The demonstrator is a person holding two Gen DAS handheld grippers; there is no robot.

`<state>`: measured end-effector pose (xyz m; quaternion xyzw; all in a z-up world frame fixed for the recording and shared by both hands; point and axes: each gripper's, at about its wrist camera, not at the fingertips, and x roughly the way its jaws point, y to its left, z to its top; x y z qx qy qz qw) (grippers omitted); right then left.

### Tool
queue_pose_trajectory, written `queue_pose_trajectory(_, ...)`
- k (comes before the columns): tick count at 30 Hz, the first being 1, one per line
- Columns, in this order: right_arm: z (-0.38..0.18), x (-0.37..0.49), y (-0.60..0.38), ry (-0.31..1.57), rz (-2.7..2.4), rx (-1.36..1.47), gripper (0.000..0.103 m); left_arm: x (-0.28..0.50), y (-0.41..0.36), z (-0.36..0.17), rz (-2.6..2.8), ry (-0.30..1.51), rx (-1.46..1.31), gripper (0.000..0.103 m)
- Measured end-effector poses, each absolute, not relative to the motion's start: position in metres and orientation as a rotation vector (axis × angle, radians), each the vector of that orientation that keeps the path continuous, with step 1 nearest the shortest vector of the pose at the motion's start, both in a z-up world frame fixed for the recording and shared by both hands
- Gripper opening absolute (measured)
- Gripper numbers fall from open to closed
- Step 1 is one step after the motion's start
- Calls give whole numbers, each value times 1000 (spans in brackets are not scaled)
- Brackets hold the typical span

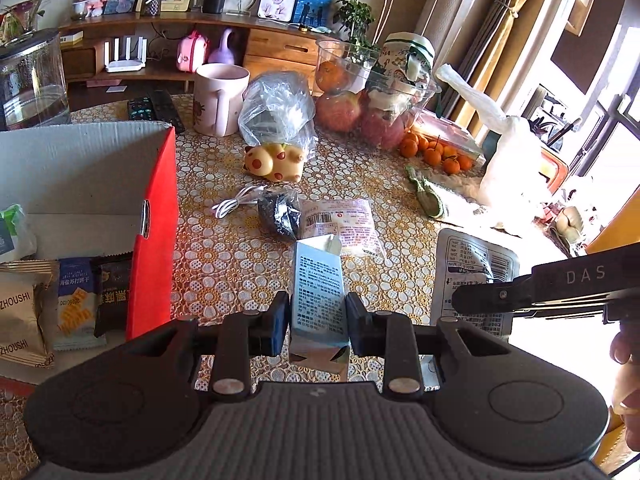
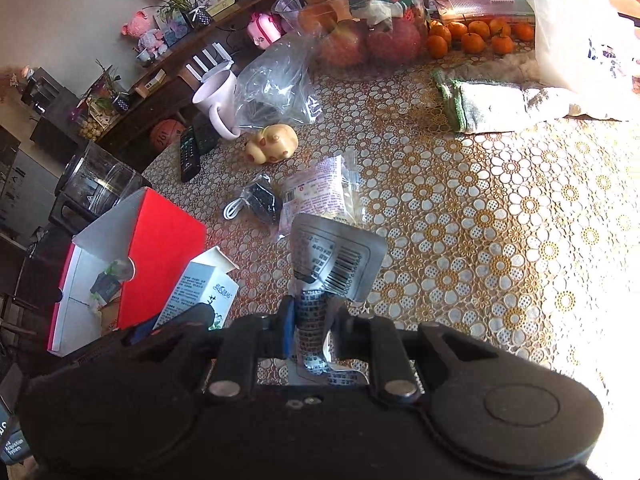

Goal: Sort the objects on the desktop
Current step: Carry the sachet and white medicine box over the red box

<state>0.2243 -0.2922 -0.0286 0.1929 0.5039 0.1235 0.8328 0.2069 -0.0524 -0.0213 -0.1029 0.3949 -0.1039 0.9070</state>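
Observation:
My left gripper (image 1: 318, 316) is shut on a small light-blue printed carton (image 1: 318, 280), held above the patterned tablecloth; the same carton (image 2: 200, 292) shows at lower left in the right wrist view. My right gripper (image 2: 312, 328) is shut on a silver foil pouch (image 2: 340, 258) with a barcode, lifted off the table; that pouch (image 1: 472, 268) and the right gripper's finger (image 1: 520, 292) appear at the right of the left wrist view. An open red-and-white box (image 1: 154, 216) holding several snack packets (image 1: 76, 300) stands to the left.
On the table lie a clear snack packet (image 1: 340, 220), a black item with white cable (image 1: 276, 212), a yellow pig toy (image 1: 274, 160), a pink mug (image 1: 218, 98), a plastic bag (image 1: 276, 108), remotes (image 1: 156, 108), fruit containers (image 1: 360, 100), tangerines (image 1: 436, 154), a green cloth (image 2: 480, 104) and a white bag (image 1: 508, 160).

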Motion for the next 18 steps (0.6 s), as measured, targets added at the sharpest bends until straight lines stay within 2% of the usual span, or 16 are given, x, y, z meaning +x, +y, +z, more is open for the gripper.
queue_pose_trajectory(18,46,203,-200,967,456,268,18,161,24,36,-164,723,-225,29)
